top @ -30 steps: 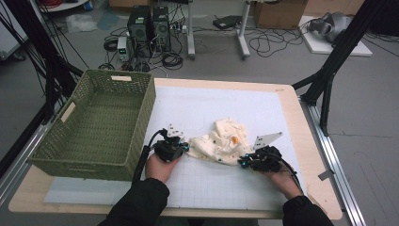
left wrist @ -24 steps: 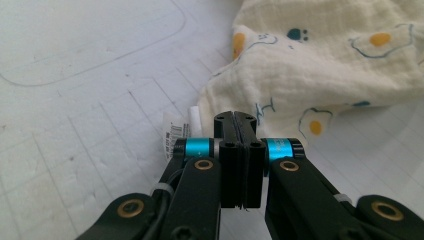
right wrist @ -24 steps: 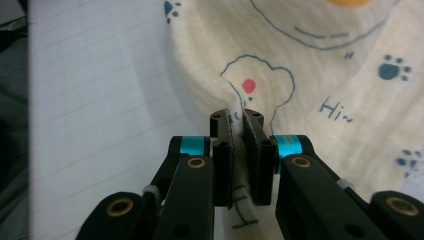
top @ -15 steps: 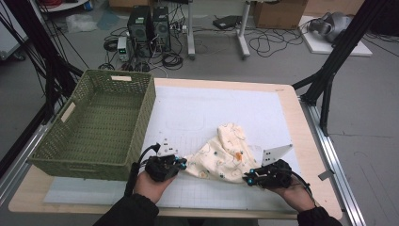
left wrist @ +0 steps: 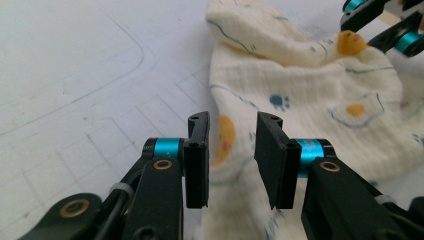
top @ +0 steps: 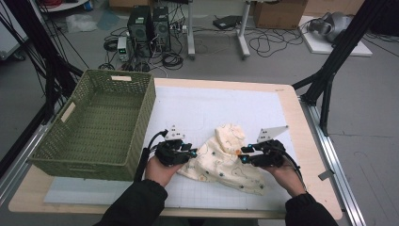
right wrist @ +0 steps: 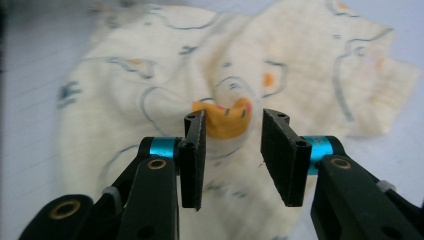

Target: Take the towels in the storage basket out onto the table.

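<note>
A cream cloth (top: 225,160) printed with small ducks and paw marks lies spread on the white mat (top: 211,106). My left gripper (top: 192,153) sits at the cloth's left edge and my right gripper (top: 243,156) over its right part, pointing toward each other. In the left gripper view the left gripper (left wrist: 232,122) stands open over the cloth (left wrist: 300,85). In the right gripper view the right gripper (right wrist: 232,119) is open above the cloth (right wrist: 165,100). Both pairs of jaws have just been opening, and their pads press on nothing.
A green woven basket (top: 141,125) stands on the table's left, close to my left hand. The far half of the white mat lies beyond the cloth. The wooden table edge (top: 306,141) runs along the right, with stands and cables on the floor behind.
Both hands dragged the bunched cloth toward the near edge, then drew back a little. The cloth now lies flatter and spread out. Both grippers went from shut on the cloth to open.
</note>
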Motion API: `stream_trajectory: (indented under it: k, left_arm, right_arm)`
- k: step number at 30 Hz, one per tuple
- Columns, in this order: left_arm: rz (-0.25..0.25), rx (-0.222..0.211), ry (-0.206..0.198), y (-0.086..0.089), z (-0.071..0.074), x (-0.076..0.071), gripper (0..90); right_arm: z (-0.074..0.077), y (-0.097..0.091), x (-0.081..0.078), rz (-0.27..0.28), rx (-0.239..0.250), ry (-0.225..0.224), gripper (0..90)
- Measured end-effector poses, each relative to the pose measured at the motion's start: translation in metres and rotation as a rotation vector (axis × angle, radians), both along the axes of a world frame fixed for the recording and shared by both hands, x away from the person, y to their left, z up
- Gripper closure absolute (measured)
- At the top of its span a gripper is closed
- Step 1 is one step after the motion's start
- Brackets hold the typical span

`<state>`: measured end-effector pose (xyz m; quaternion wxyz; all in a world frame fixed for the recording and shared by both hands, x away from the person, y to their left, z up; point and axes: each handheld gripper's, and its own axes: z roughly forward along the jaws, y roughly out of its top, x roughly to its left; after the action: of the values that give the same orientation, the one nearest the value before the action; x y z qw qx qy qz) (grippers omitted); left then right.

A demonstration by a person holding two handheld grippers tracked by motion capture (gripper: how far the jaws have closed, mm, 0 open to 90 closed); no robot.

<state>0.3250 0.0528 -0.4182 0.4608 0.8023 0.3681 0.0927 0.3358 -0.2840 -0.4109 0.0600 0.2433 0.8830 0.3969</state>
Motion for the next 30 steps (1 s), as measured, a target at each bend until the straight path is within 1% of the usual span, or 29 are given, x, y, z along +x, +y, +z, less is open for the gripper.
stream_trajectory:
  k: [1, 2, 3, 4, 5, 6, 7, 8, 9, 10, 11, 12, 13, 14, 16, 17, 19, 21, 22, 24, 26, 27, 29, 30]
  left_arm:
    - [0.012, -0.007, 0.004, -0.004, -0.003, 0.006, 67.2]
    - [0.013, -0.011, 0.006, -0.007, -0.004, 0.009, 66.5]
    - [0.011, -0.014, 0.013, -0.01, -0.005, 0.012, 65.5]
    - [0.013, -0.019, 0.04, -0.015, -0.009, 0.017, 63.2]
    - [0.01, -0.001, 0.06, -0.02, -0.011, 0.02, 61.1]
    - [0.008, 0.03, 0.07, -0.024, -0.014, 0.022, 61.1]
    - [0.009, 0.046, 0.078, -0.027, -0.017, 0.023, 61.5]
    - [0.003, 0.06, 0.088, -0.029, -0.019, 0.024, 63.9]
    - [-0.009, 0.081, 0.09, -0.031, -0.022, 0.024, 68.4]
    - [-0.018, 0.118, 0.088, -0.033, -0.024, 0.023, 73.6]
    - [-0.018, 0.128, 0.063, -0.034, -0.025, 0.022, 77.8]
    - [-0.018, 0.125, 0.067, -0.034, -0.024, 0.022, 81.1]
    - [-0.021, 0.118, 0.081, -0.033, -0.024, 0.022, 85.3]
    - [-0.016, 0.13, 0.077, -0.033, -0.023, 0.021, 85.8]
    - [-0.012, 0.16, 0.053, -0.032, -0.021, 0.017, 86.4]
    - [-0.014, 0.165, 0.049, -0.03, -0.02, 0.015, 86.6]
    - [-0.01, 0.161, 0.046, -0.025, -0.019, 0.01, 86.8]
    - [-0.001, 0.157, 0.04, -0.019, -0.018, 0.005, 86.8]
    - [-0.002, 0.151, 0.035, -0.015, -0.017, 0.003, 86.8]
    - [0.005, 0.133, 0.042, -0.009, -0.016, -0.003, 86.9]
    - [-0.001, 0.136, 0.042, -0.004, -0.015, -0.008, 86.8]
    - [-0.004, 0.133, 0.041, -0.003, -0.015, -0.011, 86.9]
    - [-0.012, 0.131, 0.045, 0.0, -0.014, -0.015, 86.8]
    - [-0.011, 0.131, 0.043, 0.002, -0.014, -0.017, 86.8]
  right_arm:
    - [-0.002, 0.001, 0.006, -0.015, -0.017, -0.012, 62.3]
    - [-0.004, 0.003, 0.013, -0.031, -0.029, -0.013, 62.2]
    - [-0.006, 0.004, 0.017, -0.042, -0.031, -0.013, 62.6]
    - [-0.008, 0.005, 0.021, -0.053, -0.036, -0.014, 63.4]
    - [-0.011, 0.005, 0.026, -0.058, -0.038, -0.006, 63.9]
    - [-0.014, 0.005, 0.029, -0.065, -0.04, -0.001, 64.5]
    - [-0.016, 0.005, 0.031, -0.068, -0.039, 0.007, 65.5]
    - [-0.016, 0.005, 0.032, -0.07, -0.027, 0.013, 66.5]
    - [-0.016, 0.003, 0.032, -0.062, -0.008, 0.02, 67.6]
    - [-0.015, 0.003, 0.031, -0.057, 0.0, 0.02, 67.5]
    - [-0.013, 0.003, 0.029, -0.057, -0.004, 0.008, 67.3]
    - [-0.012, 0.003, 0.028, -0.056, -0.016, 0.002, 67.3]
    - [-0.011, 0.003, 0.027, -0.054, -0.023, -0.009, 67.3]
    - [-0.011, 0.002, 0.028, -0.059, -0.024, -0.005, 67.4]
    - [-0.012, 0.001, 0.028, -0.066, -0.041, 0.005, 67.4]
    - [-0.013, 0.0, 0.028, -0.072, -0.05, 0.005, 67.5]
    - [-0.015, 0.002, 0.029, -0.07, -0.066, 0.009, 67.6]
    - [-0.018, 0.006, 0.028, -0.061, -0.095, 0.011, 67.8]
    - [-0.019, 0.008, 0.028, -0.058, -0.112, 0.009, 69.6]
    - [-0.023, 0.014, 0.028, -0.048, -0.145, 0.004, 74.5]
    - [-0.022, 0.016, 0.027, -0.037, -0.152, 0.0, 85.8]
    - [-0.022, 0.017, 0.026, -0.032, -0.158, -0.002, 88.4]
    - [-0.02, 0.017, 0.024, -0.03, -0.173, -0.01, 89.0]
    - [-0.019, 0.014, 0.022, -0.033, -0.175, -0.004, 89.1]
